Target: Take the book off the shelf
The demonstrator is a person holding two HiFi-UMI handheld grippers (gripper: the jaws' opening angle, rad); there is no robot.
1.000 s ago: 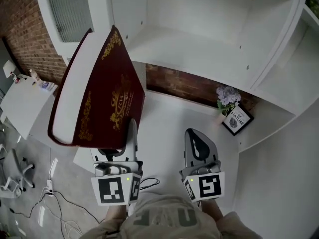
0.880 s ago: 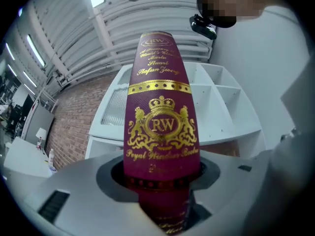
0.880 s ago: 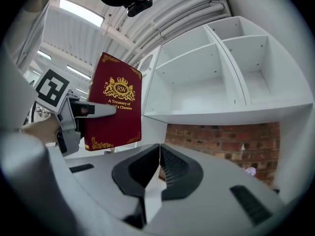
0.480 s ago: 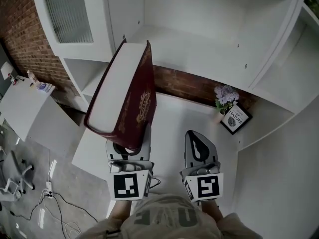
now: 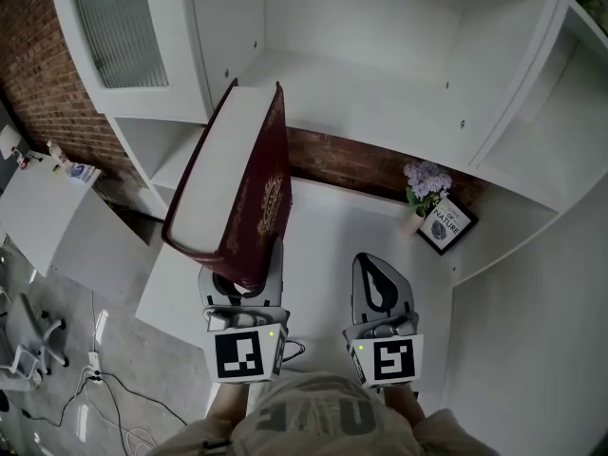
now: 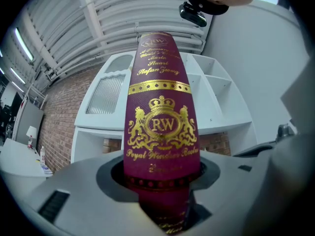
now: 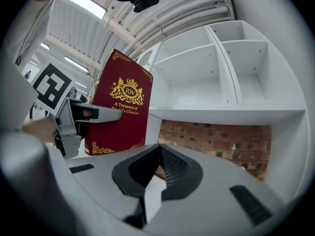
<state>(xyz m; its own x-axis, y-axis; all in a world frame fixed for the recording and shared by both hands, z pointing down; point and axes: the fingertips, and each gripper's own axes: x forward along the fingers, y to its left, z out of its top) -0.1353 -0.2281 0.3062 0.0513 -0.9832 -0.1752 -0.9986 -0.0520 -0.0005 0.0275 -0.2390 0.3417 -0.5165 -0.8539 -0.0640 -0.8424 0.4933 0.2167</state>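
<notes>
A thick dark red book (image 5: 258,196) with gold crest and lettering stands nearly upright in the air in front of the white shelf unit (image 5: 380,93). Its white page edges face left. My left gripper (image 5: 249,256) is shut on the book's lower end. In the left gripper view the spine (image 6: 161,124) rises straight up from between the jaws. My right gripper (image 5: 378,275) hangs beside it on the right, jaws together and empty. The right gripper view shows the book's cover (image 7: 120,113), the left gripper (image 7: 81,114) clamped on it, and the right gripper (image 7: 158,154) itself shut.
The shelf compartments behind the book hold nothing. A framed picture (image 5: 448,226) and purple flowers (image 5: 426,180) stand on the lower white ledge against the brick back. A ribbed-glass cabinet door (image 5: 119,27) is at upper left. A white table (image 5: 38,217) and floor cables (image 5: 85,369) lie left.
The book has swung from cover-up and tilted left to edge-on and nearly upright, and the left gripper has shifted slightly right with it. The right gripper has stayed put.
</notes>
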